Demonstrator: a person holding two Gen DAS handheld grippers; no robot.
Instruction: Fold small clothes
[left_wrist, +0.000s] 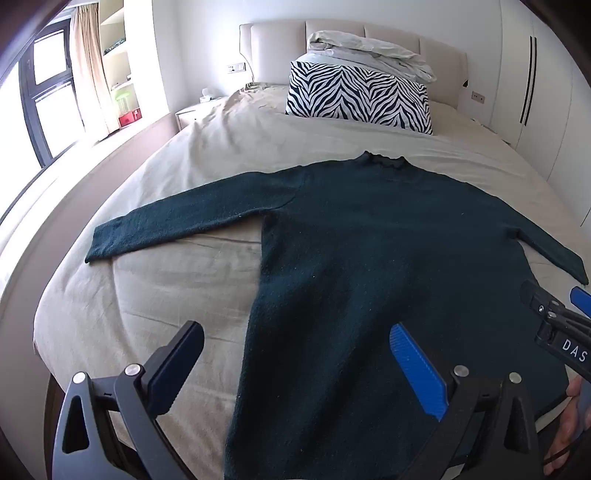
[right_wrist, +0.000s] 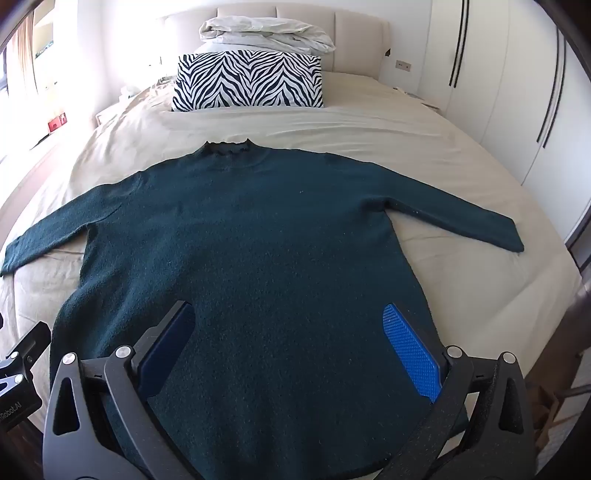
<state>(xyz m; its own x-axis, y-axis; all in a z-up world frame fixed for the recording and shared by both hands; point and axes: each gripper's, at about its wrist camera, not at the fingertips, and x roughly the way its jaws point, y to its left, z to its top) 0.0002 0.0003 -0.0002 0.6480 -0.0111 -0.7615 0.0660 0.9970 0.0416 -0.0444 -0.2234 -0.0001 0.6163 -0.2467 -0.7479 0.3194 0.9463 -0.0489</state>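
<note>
Dark teal knit fills most of what I see: the sweater (right_wrist: 258, 240) lies flat on the beige bedsheet (right_wrist: 369, 125), collar pointing away from me, both sleeves spread out to the sides. I hold both tools tilted steeply down toward its near hem. My left gripper (left_wrist: 295, 354) hangs over the sweater's left edge, so its left finger sits above bare sheet and its blue-padded right finger above the knit; the jaws stand wide apart with nothing between the pads, and I cannot tell that they touch the cloth. The left sleeve (left_wrist: 177, 225) stretches out ahead of this tool and off to its left. My right gripper (right_wrist: 288, 339) hovers over the lower middle of the sweater's body, both fingers above the fabric, jaws likewise spread fully apart and gripping nothing. The right sleeve (right_wrist: 454, 218) runs ahead and to the right of this tool. In the left wrist view the other tool shows at the right edge, just beside mine, with part of my hand (left_wrist: 570, 417) below it at the frame's edge. Far ahead of both tools, past the collar, a zebra-print pillow (right_wrist: 247, 81) leans toward the padded headboard (right_wrist: 362, 40) with a folded pale duvet (right_wrist: 266, 35) on top of it.
</note>
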